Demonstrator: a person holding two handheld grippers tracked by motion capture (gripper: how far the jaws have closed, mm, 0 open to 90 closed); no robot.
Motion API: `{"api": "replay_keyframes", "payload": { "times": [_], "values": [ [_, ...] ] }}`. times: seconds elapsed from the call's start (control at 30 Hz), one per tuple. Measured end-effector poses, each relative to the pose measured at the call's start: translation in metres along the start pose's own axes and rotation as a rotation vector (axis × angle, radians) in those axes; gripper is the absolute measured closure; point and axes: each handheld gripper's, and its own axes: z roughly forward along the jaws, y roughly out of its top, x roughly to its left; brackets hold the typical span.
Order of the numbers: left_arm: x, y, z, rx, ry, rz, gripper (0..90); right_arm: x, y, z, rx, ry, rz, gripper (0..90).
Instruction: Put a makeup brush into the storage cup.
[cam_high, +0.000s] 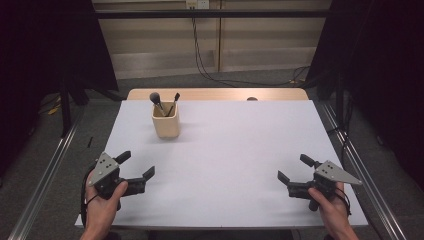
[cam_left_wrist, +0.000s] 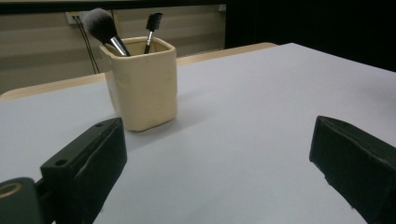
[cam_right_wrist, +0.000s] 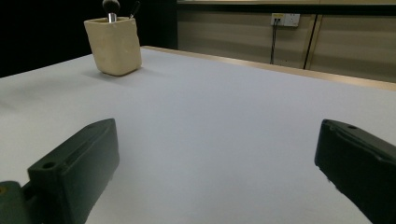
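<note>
A cream square cup (cam_high: 166, 123) stands upright on the far left part of the white table (cam_high: 225, 160). It holds a fluffy powder brush (cam_high: 156, 99) and a thin dark-tipped brush (cam_high: 174, 101). Both brushes lean in the cup (cam_left_wrist: 142, 84) in the left gripper view, and the cup (cam_right_wrist: 114, 45) sits far off in the right gripper view. My left gripper (cam_high: 136, 164) rests open near the front left edge, held by a hand. My right gripper (cam_high: 295, 168) is open near the front right edge. Nothing lies between either pair of jaws.
A wooden strip (cam_high: 215, 94) runs along the table's far edge with a small dark object (cam_high: 252, 99) on it. Metal rails (cam_high: 45, 175) flank both sides. Cables (cam_high: 210, 70) trail on the floor behind, below a wall socket (cam_high: 197, 4).
</note>
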Motion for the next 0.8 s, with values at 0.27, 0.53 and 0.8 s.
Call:
{"api": "replay_keyframes", "payload": {
  "times": [0.27,0.53,0.8],
  "values": [
    [0.0,-0.015,-0.005,0.0,-0.008,-0.007,4.0,0.0,0.0,-0.001,-0.008,0.001,-0.002,0.0],
    [0.0,-0.024,-0.007,0.018,-0.02,0.013,3.7,0.002,0.001,-0.002,-0.011,0.005,-0.019,0.0],
    [0.001,-0.024,-0.006,0.009,0.001,0.001,3.6,0.003,0.0,-0.001,-0.012,0.012,-0.026,0.0]
  ]
}}
